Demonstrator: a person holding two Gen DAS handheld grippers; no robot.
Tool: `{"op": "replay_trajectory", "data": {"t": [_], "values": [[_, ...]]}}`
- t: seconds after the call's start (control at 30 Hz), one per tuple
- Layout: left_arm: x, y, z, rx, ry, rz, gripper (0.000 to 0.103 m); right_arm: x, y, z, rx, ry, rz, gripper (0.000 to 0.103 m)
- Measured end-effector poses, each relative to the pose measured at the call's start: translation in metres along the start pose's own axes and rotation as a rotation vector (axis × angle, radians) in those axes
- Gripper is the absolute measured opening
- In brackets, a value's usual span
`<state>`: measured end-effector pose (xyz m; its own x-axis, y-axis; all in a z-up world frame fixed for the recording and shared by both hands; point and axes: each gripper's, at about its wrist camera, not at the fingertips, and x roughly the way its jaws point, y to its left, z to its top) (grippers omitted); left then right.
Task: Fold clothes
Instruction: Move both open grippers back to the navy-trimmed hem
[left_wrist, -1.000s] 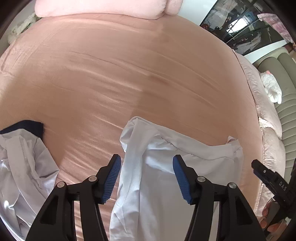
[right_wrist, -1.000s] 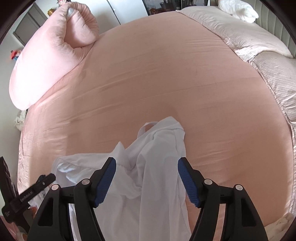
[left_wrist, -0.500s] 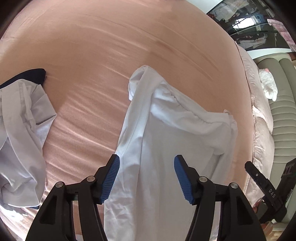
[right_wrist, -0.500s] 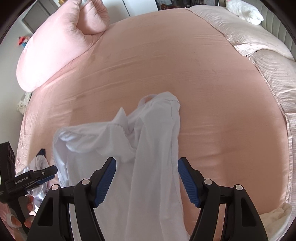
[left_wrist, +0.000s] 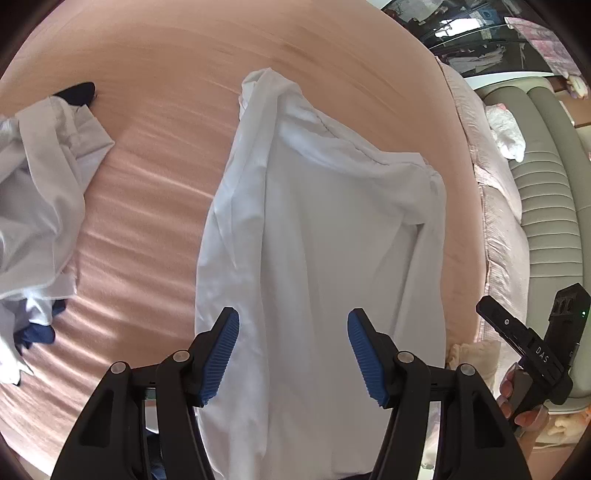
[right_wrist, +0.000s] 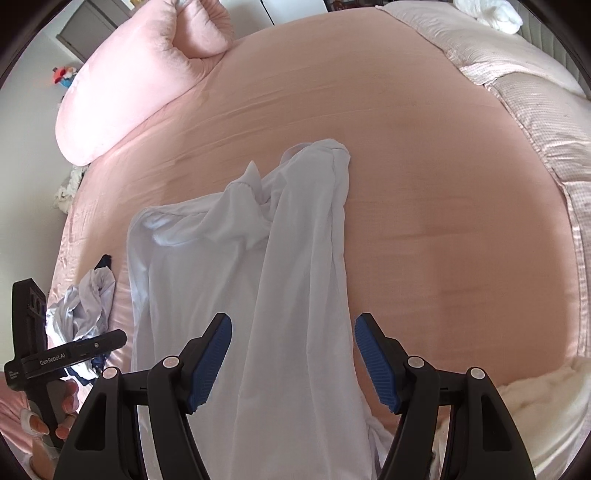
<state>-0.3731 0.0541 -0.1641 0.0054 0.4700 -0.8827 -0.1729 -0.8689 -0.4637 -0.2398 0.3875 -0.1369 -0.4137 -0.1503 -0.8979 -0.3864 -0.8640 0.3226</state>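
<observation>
Presently, a white long-sleeved garment (left_wrist: 325, 221) lies stretched lengthwise on the pink bed sheet (left_wrist: 155, 155), its near end running toward both cameras and out of frame at the bottom. Its far end is bunched, with one sleeve (right_wrist: 310, 236) folded in over the body along the right side as the right wrist view shows it. The left gripper (left_wrist: 293, 354) hangs above the near part of the garment with its blue-padded jaws spread wide and nothing between them. The right gripper (right_wrist: 293, 358) is in like condition: jaws apart, empty, positioned over the folded sleeve. Whether either gripper's pads touch the cloth cannot be determined. In the left wrist view, a hand (left_wrist: 517, 398) on the right gripper's handle appears at the lower right edge. A second heap of clothes (left_wrist: 40, 177), pale with dark blue parts, lies crumpled on the sheet, well apart to the left of the garment. A pink pillow (right_wrist: 140, 77) rests at the far left of the bed. A textured pale coverlet (right_wrist: 535, 110) lies along the bed's right edge.
</observation>
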Motion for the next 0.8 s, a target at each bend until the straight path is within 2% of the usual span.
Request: {"op": "replay_trajectory", "data": {"t": [0.17, 0.33, 0.4, 0.47, 0.63, 0.7, 0.8], "values": [[0.005, -0.001, -0.018, 0.016, 0.007, -0.041, 0.059, -0.01, 0.01, -0.026, -0.039, -0.017, 0.017, 0.069], [0.0, 0.005, -0.03, 0.021, -0.021, -0.017, 0.059, -0.02, 0.02, -0.052, -0.078, -0.033, 0.034, 0.069], [-0.001, 0.004, -0.037, 0.053, -0.015, 0.009, 0.059, -0.024, 0.024, -0.063, -0.094, -0.04, 0.04, 0.069], [-0.004, 0.0, -0.047, 0.106, -0.018, 0.053, 0.059, -0.028, 0.028, -0.073, -0.109, -0.047, 0.047, 0.069], [-0.016, -0.03, -0.08, 0.346, -0.121, 0.253, 0.059, -0.024, 0.022, -0.108, -0.069, -0.068, 0.091, 0.069], [-0.023, -0.039, -0.092, 0.407, -0.161, 0.274, 0.059, -0.021, 0.023, -0.119, -0.072, -0.063, 0.082, 0.069], [-0.032, -0.047, -0.108, 0.45, -0.183, 0.253, 0.059, -0.016, 0.025, -0.133, -0.098, -0.051, 0.097, 0.069]]}}
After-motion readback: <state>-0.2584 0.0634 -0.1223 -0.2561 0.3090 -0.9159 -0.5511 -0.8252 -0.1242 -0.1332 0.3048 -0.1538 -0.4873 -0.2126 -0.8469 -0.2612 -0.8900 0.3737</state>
